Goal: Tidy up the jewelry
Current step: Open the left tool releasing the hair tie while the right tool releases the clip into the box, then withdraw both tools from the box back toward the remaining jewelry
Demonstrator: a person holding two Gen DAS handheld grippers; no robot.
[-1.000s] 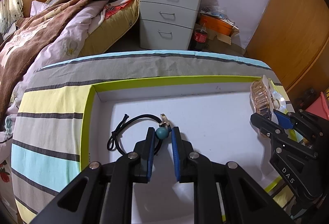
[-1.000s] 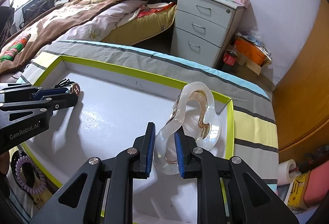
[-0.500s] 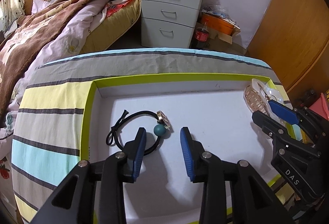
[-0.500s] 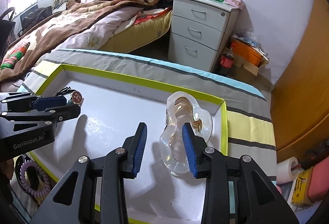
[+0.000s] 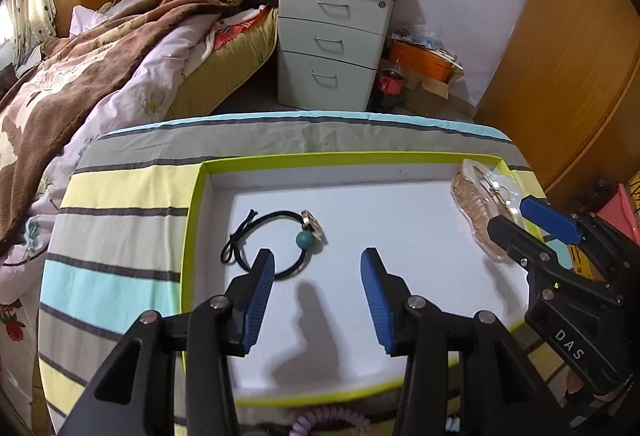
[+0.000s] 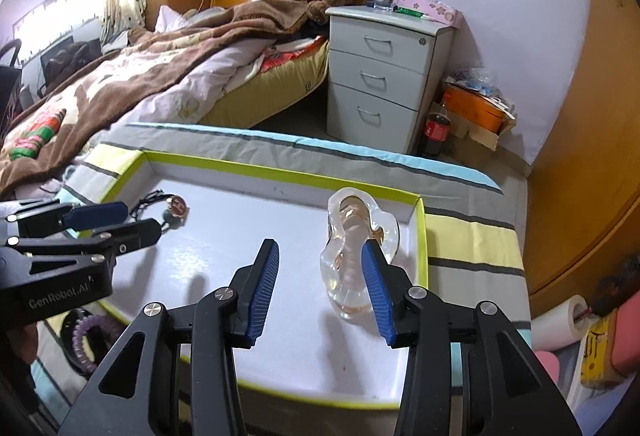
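Observation:
A white tray with a green rim lies on the striped cloth. A black hair tie with a teal bead and a round charm lies in its left part. My left gripper is open and empty just behind it. A clear hair claw clip lies in the tray's right part. My right gripper is open, its right finger beside the clip. A purple spiral hair tie lies outside the tray's near edge.
A bed with a brown blanket is beyond the table on the left. A white drawer unit stands behind. Wooden wardrobe doors are on the right. A paper roll and coloured items sit low on the right.
Both grippers opened and pulled back. The left one let go of the hair tie, the right one let go of the claw clip; both items now lie in the tray.

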